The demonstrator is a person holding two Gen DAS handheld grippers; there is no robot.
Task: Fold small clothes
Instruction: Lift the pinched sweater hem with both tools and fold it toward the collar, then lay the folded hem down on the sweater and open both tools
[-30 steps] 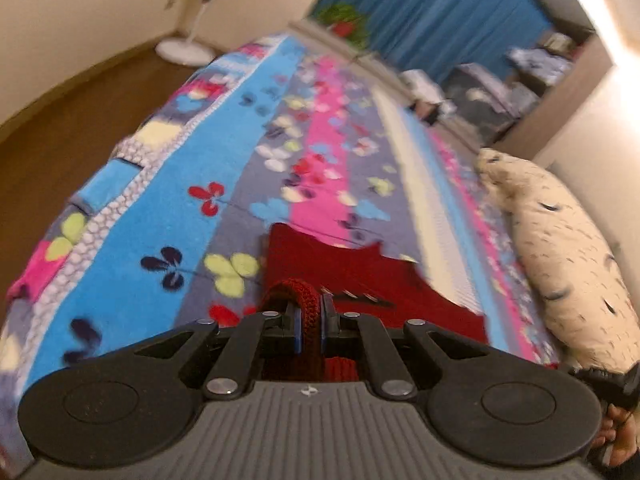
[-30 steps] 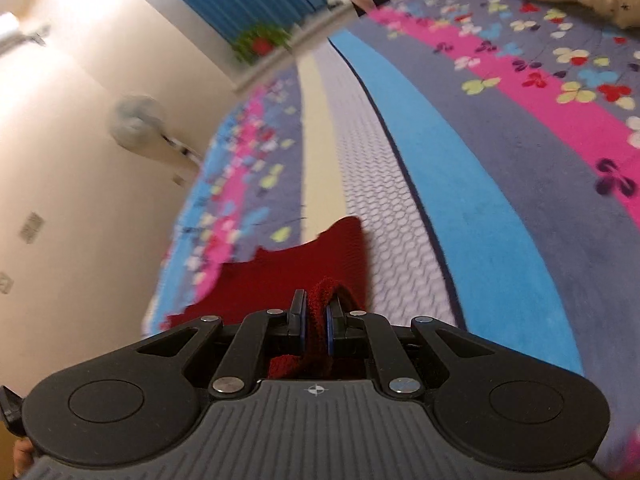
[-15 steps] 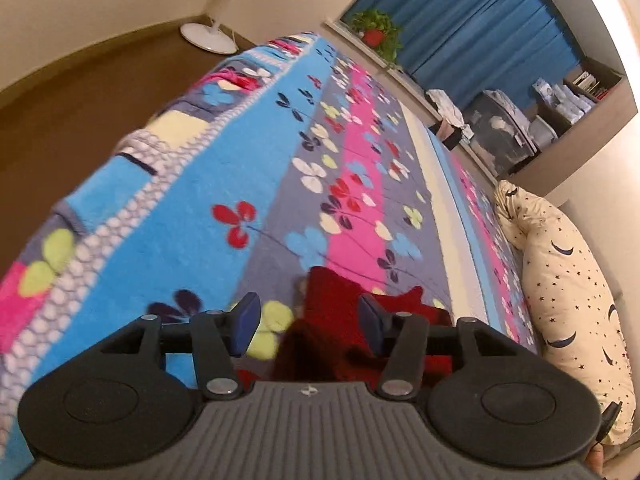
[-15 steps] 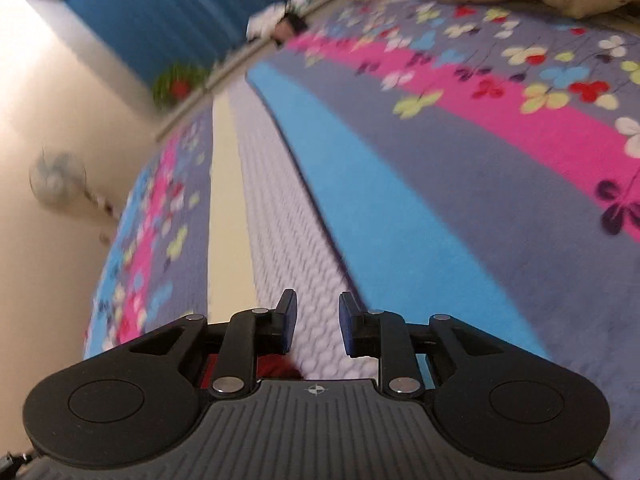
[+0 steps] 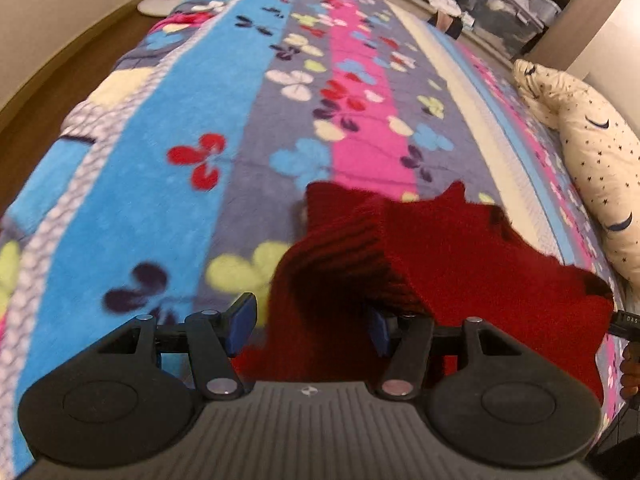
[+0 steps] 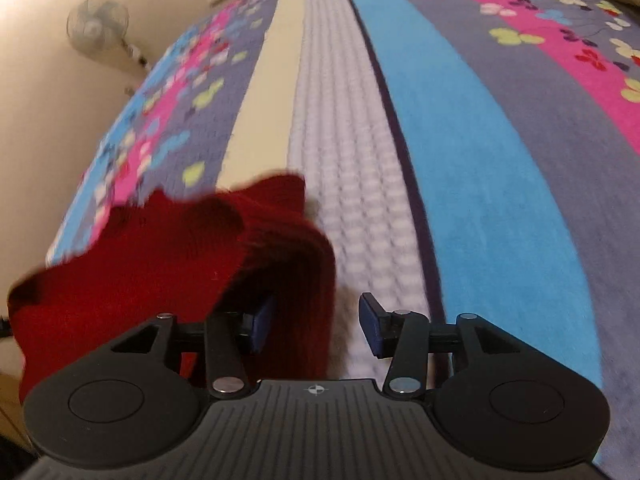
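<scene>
A small red knit garment lies on the striped flowered blanket, its ribbed edge folded towards me. My left gripper hangs just over that ribbed edge, its jaws opening; red cloth lies between them and drapes over the right pad, but the pads do not pinch it. In the right wrist view the same red garment fills the lower left. My right gripper is over its right edge, jaws opening, with a hanging fold beside the left pad and bare blanket by the right pad.
A cream pillow with stars and moons lies along the bed's right side. A standing fan is by the wall, its base on the wood floor. Storage boxes stand beyond the bed. A person's hand shows at the right edge.
Both grippers were shut on the red garment's edge a second ago. They have let go, spread their jaws and sunk closer to the bed, where the garment now lies.
</scene>
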